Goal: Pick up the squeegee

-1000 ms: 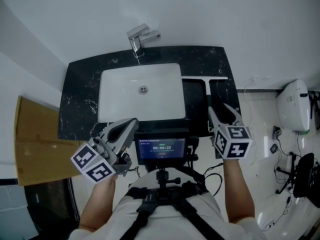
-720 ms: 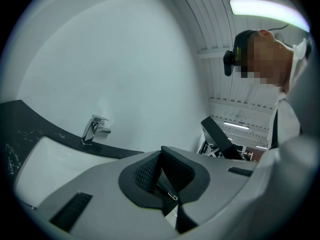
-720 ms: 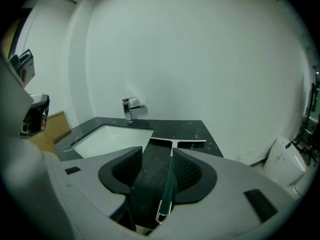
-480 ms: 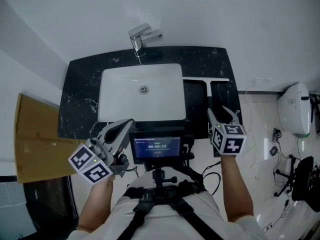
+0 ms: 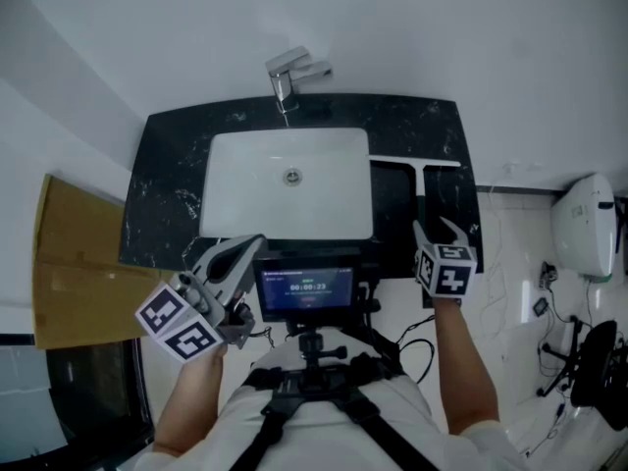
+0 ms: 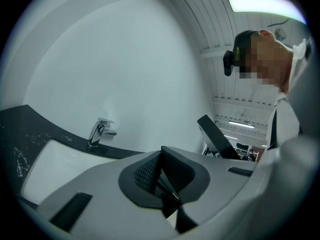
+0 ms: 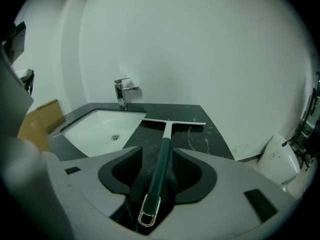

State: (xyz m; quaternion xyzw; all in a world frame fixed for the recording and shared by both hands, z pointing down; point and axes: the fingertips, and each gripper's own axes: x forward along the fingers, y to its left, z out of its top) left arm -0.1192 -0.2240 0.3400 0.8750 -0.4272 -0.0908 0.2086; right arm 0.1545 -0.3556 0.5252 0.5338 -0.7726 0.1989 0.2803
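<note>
The squeegee (image 5: 420,186) lies flat on the black marble counter (image 5: 167,189), just right of the sink, its white blade (image 7: 175,122) toward the wall. Its dark green handle (image 7: 161,159) points at me and ends in a metal loop. My right gripper (image 5: 439,234) hovers over the handle's near end. It (image 7: 159,155) is open, one jaw on each side of the handle with gaps showing. My left gripper (image 5: 235,255) hangs in front of the counter's near edge, left of the screen. It (image 6: 160,173) is shut on nothing.
A white sink (image 5: 245,199) fills the counter's middle, with a chrome faucet (image 5: 291,75) behind it. A small screen (image 5: 309,287) is mounted on my chest rig. Brown cardboard (image 5: 69,273) lies at the left, and a white fixture (image 5: 584,224) stands right of the counter.
The right gripper has crept forward toward the squeegee's handle and the whole view has shifted a little. The left gripper has barely moved.
</note>
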